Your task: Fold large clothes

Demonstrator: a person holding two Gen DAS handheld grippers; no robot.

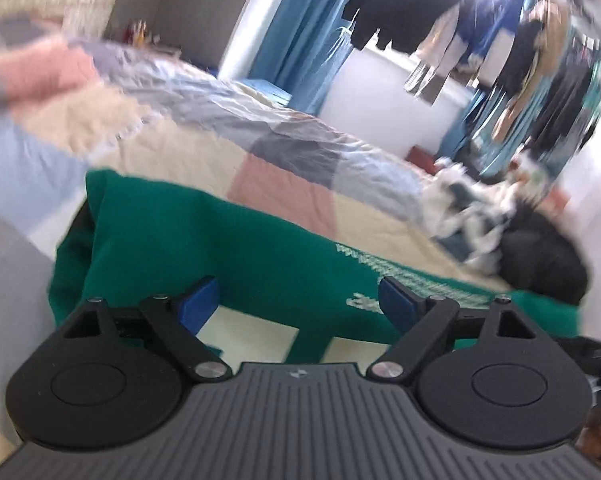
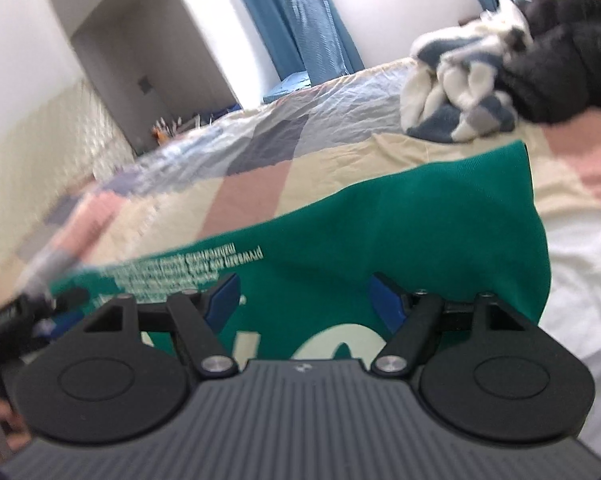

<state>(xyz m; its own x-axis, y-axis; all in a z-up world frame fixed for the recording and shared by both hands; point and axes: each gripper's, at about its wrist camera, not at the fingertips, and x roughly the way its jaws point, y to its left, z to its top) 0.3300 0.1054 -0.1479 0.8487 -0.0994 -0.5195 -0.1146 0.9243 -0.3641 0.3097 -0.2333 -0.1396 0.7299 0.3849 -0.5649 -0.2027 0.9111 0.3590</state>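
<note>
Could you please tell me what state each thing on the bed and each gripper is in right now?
green sweatshirt: folded, lying flat on the bed, not gripped.
left gripper: open, nothing between its pads.
right gripper: open, above the sweatshirt.
white-and-blue garment: crumpled, unfolded.
black garment: heaped, unfolded.
patchwork bedspread: spread, wrinkled.

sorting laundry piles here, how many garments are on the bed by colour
green sweatshirt with white print: 1
white and blue garment, crumpled: 1
black garment, bunched: 1
total: 3, all on the patchwork bedspread
</note>
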